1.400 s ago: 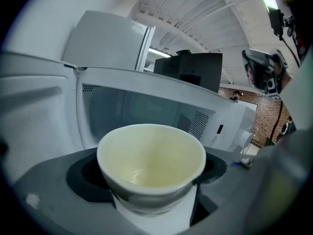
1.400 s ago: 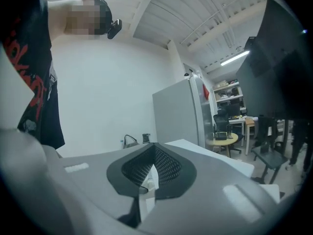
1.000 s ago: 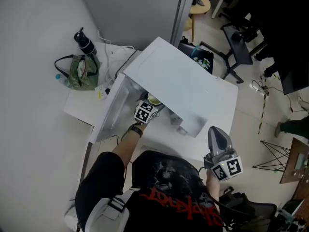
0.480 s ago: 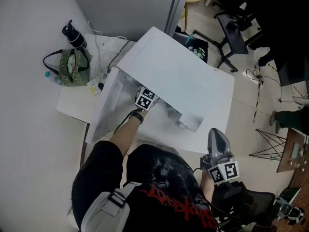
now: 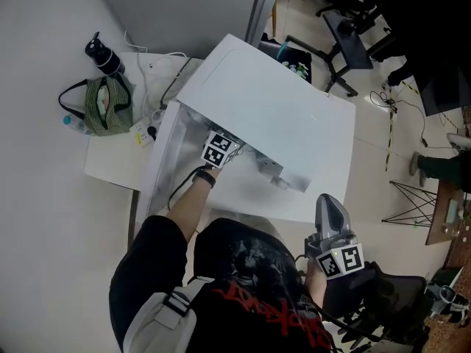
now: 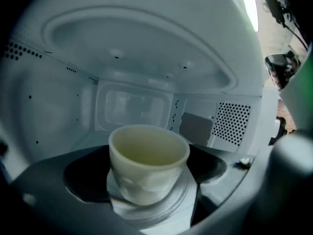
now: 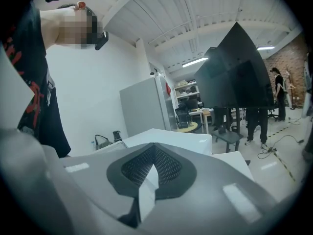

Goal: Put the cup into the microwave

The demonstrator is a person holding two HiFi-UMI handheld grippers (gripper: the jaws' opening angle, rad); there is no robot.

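Observation:
A cream cup [image 6: 146,153] sits between the jaws of my left gripper [image 6: 148,179], which is shut on it. Cup and jaws are inside the white microwave cavity [image 6: 137,106], just above its floor; whether the cup touches the floor I cannot tell. In the head view only the left gripper's marker cube [image 5: 219,149] shows at the opening, under the microwave [image 5: 280,112] top; the cup is hidden there. My right gripper [image 5: 330,206] is shut on nothing, held by the person's body at the lower right. In its own view the right gripper [image 7: 152,151] points past the microwave.
The microwave door [image 5: 163,164] stands open to the left. A white side table [image 5: 110,169] carries a green striped bag [image 5: 103,105], a black bottle [image 5: 101,54] and cables. An office chair [image 5: 346,28] stands beyond. A perforated vent [image 6: 232,124] marks the cavity's right wall.
My left gripper has moved deeper into the microwave with the cup, which now lies hidden under the top in the head view. The right gripper has barely moved.

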